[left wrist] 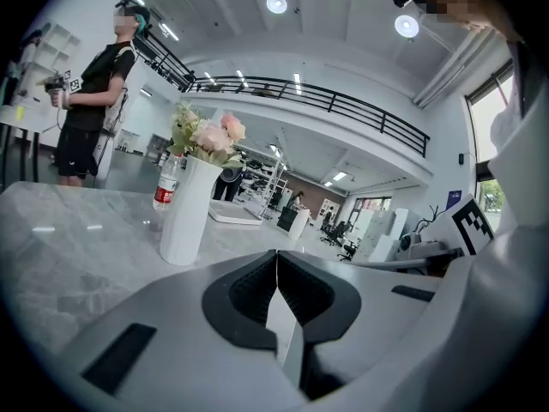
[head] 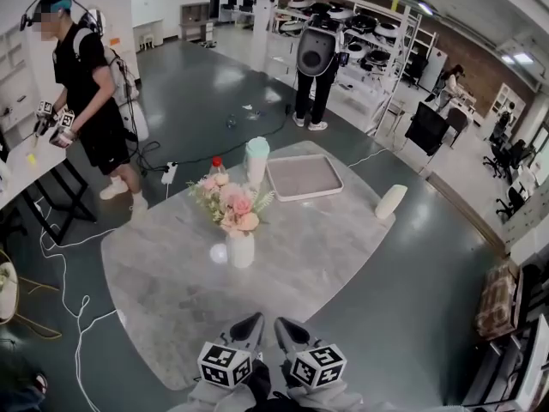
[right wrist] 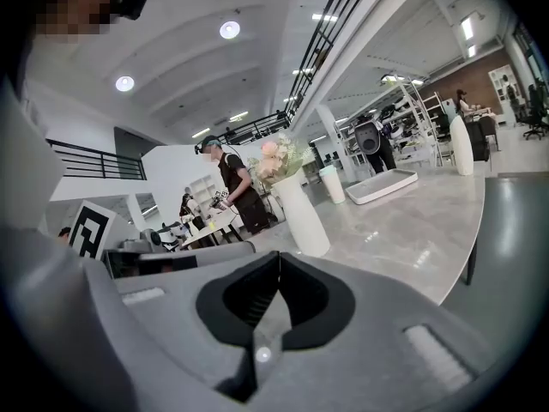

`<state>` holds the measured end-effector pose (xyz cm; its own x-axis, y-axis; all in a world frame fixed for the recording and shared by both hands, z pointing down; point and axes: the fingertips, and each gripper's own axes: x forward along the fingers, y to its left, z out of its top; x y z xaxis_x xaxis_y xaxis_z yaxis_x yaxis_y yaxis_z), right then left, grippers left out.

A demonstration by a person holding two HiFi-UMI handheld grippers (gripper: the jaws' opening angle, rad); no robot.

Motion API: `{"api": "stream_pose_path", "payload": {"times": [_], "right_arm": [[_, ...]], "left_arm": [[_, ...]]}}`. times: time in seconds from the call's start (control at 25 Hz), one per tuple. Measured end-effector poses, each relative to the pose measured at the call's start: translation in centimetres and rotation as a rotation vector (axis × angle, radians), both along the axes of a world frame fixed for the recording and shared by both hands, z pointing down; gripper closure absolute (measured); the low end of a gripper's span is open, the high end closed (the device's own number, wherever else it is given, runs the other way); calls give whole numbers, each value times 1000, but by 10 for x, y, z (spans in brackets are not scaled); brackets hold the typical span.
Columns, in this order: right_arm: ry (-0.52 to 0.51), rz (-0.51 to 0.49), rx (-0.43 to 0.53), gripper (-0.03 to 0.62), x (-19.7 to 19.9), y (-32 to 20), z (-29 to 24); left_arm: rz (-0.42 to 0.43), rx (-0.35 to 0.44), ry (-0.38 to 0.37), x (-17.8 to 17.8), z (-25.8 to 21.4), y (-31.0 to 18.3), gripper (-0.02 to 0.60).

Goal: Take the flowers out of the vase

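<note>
So the vase [head: 241, 249] is a slim white one, standing upright near the grey tray [head: 304, 177], off its near-left corner and not touching it; the flowers [head: 230, 202] are still sitting in it. Pink and peachy roses with green leaves; they're bunched at the mouth, spreading wider than the vase.

The head view looks steeply down from the near side of the table [head: 343, 256], with the left gripper [head: 249, 326] and right gripper [head: 287, 329] at its bottom edge. Each gripper view sits low behind its jaws, facing nearly level across the tabletop. All three share the vase [head: 241, 249] of flowers [head: 232, 202], mid-table.
</note>
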<state>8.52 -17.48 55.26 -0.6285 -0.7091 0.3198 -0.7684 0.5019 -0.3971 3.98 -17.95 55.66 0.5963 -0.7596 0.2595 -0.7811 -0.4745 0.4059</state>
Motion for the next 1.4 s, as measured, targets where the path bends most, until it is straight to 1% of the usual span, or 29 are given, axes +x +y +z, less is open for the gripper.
{"api": "stream_pose_path", "payload": {"times": [0.2,0.48,0.64,0.84,1.2,1.4], "right_arm": [[3,-28,1,592,-8,-34,1],[13,-91,-10,592,-32,-75,3],[24,-125,4,592,-45,-98,7],[19,-142,44,592,-53,-115,-1],[18,-175,81,593,-56,-135,-14],[6,-213,86,592,-55,-147,-26]], "left_arm": [[-35,4,8,-8,1,-36,577],[-90,12,15,-27,0,-74,577],[-119,28,25,-38,0,-92,577],[-144,45,26,-47,-1,-101,577],[-189,65,7,-60,-4,-106,577],[-243,60,-4,-64,-11,-112,577]]}}
